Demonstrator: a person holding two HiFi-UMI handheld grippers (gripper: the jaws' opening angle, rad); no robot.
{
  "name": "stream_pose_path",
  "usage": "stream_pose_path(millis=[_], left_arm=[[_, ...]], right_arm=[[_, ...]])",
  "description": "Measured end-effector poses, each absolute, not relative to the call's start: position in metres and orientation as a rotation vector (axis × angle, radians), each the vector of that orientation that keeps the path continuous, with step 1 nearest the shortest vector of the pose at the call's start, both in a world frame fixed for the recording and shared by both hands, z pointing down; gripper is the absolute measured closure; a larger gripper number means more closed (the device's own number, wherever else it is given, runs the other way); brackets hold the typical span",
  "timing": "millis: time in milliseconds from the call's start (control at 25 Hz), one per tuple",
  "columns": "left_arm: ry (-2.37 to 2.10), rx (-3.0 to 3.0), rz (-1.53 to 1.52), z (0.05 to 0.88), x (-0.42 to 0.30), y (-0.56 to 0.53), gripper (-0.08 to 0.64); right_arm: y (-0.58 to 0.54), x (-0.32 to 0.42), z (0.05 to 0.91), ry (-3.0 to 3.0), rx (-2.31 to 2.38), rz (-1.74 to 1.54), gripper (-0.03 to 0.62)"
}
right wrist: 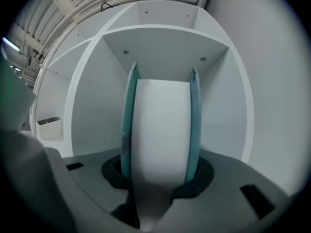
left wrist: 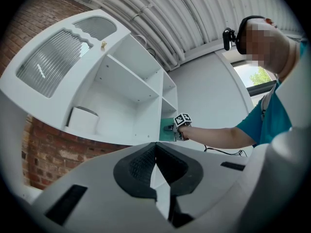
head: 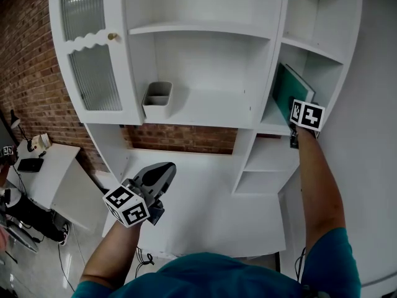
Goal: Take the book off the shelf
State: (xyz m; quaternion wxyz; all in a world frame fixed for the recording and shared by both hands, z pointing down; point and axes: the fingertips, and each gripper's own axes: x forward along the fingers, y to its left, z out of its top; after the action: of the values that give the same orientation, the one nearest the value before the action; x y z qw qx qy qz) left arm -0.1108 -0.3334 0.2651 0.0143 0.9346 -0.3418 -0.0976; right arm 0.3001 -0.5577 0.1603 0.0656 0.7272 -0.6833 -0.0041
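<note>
A teal-covered book (head: 291, 92) stands leaning in the right-hand bay of the white shelf unit (head: 205, 28). My right gripper (head: 294, 124) reaches level into that bay, its marker cube just below the book. In the right gripper view the book (right wrist: 160, 130) shows its white page edge and both teal covers, filling the gap of the right gripper (right wrist: 158, 174), whose pads press on the covers. My left gripper (head: 162, 169) hangs low in front of the unit, shut and empty; its pads meet at the tip in the left gripper view (left wrist: 155, 147). The book (left wrist: 166, 130) is small there.
A white bin (head: 157, 99) sits on the middle shelf. A ribbed-glass cabinet door (head: 90, 54) with a knob closes the left bay. Brick wall (head: 28, 73) lies behind, and a white desk (head: 46, 166) with small items stands at lower left.
</note>
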Motion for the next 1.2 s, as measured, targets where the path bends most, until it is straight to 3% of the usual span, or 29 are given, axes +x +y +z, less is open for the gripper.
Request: stream_pose_path(millis=[1200], left_arm=[[-1.004,2.874,-0.297,0.286,-0.096,-0.33,0.545]], right_arm=[[-0.328,0.287,0.179,-2.525,1.978,-0.041,0.419]])
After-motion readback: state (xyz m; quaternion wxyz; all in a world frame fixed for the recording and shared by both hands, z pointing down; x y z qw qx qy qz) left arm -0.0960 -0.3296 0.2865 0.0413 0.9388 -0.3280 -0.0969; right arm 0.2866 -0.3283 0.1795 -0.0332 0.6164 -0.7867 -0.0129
